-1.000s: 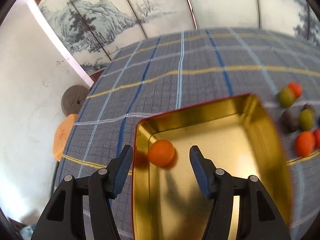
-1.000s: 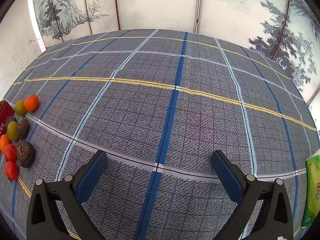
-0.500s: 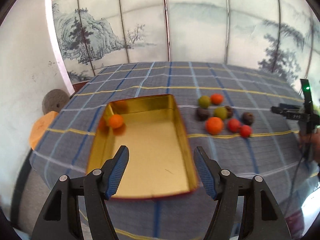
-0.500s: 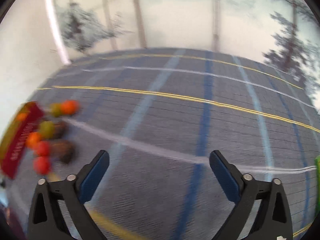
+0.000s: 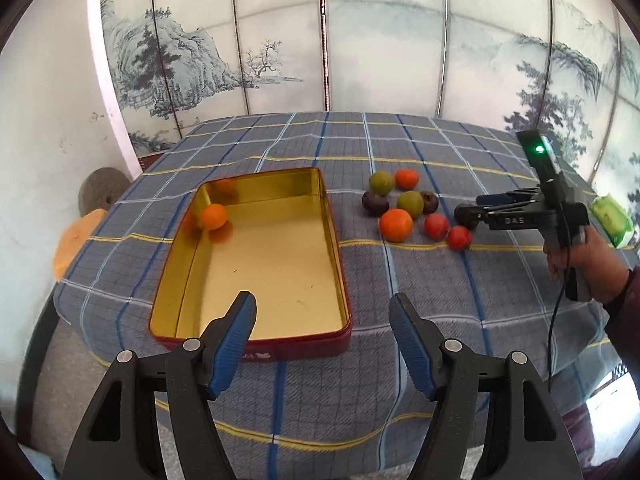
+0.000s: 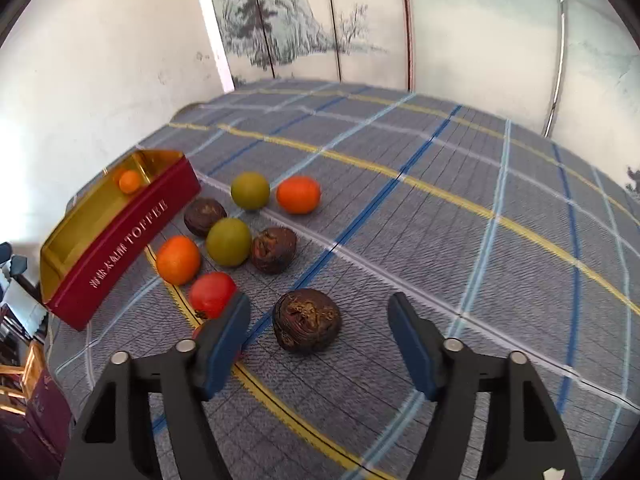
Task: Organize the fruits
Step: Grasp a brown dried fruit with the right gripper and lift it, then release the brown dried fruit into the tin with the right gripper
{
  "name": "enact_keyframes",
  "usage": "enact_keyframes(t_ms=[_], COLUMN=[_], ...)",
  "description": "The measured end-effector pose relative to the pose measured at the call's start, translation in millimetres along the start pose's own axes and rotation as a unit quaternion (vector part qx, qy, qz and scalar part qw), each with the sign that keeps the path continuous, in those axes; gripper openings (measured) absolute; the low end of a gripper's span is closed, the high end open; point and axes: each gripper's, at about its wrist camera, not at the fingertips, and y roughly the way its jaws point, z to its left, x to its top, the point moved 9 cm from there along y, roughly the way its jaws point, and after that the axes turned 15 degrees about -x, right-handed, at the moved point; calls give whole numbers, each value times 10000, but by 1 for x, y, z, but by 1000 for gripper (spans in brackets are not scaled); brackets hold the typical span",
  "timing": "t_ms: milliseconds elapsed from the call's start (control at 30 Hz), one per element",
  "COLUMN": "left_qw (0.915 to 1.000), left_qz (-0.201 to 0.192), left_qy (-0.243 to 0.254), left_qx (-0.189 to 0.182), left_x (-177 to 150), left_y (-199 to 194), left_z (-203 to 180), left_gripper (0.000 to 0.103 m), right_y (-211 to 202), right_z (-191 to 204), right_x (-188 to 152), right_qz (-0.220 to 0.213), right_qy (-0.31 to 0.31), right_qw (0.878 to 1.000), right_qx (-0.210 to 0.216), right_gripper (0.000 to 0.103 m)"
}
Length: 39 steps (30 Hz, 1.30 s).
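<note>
A grey-blue cloth (image 5: 400,152) checked with blue, white and yellow lines covers the worktop. The tin (image 6: 120,240) is dark red outside, gold inside. Loose fruits: orange (image 6: 298,195), olive green (image 6: 250,191), red (image 6: 212,294), wrinkled dark brown (image 6: 306,320).

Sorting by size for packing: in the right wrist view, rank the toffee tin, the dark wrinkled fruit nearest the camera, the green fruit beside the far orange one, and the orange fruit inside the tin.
1. toffee tin
2. nearest dark wrinkled fruit, though nearness enlarges it
3. far green fruit
4. orange fruit in the tin, smallest-looking but also farthest
</note>
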Motion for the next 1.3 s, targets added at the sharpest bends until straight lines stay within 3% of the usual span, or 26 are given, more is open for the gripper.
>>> enact_keyframes(t_ms=[167,233,367,533,633,800,1000,1300], left_qw=[9994,9986,9971,9954,9930,9894,9870,9872], left_qz=[-29,-136,-265,-454,-523,-518,-337,-113], left_qy=[-68,-199,-447,-548,-628,-833,-949,-1003], left_qx=[334,475,550,649,851,1070,1253,1236], left_x=[-2,-1,-4,-6,-9,-16,-30,-45], left_y=[-6,-11,-19,-30,-37,-47,-52,-45], left_z=[12,22,39,55,69,94,118,131], left_gripper=[72,73,73,77,78,78,78,79], right_y=[12,6,-37,-74,-66,-32,4,28], right_z=[2,-5,8,94,156,237,285,307], right_x=[-7,-5,19,58,71,85,90,109], right_qz=[264,242,-248,-527,-405,-80,367,488], right_qy=[-16,128,44,-523,-840,-1218,-1510,-1401], right_qw=[9997,9996,9996,9932,9856,9779,9765,9821], right_qx=[-11,-3,135,895,1412,1699,1491,1161], right_gripper=[36,36,36,36,37,37,37,37])
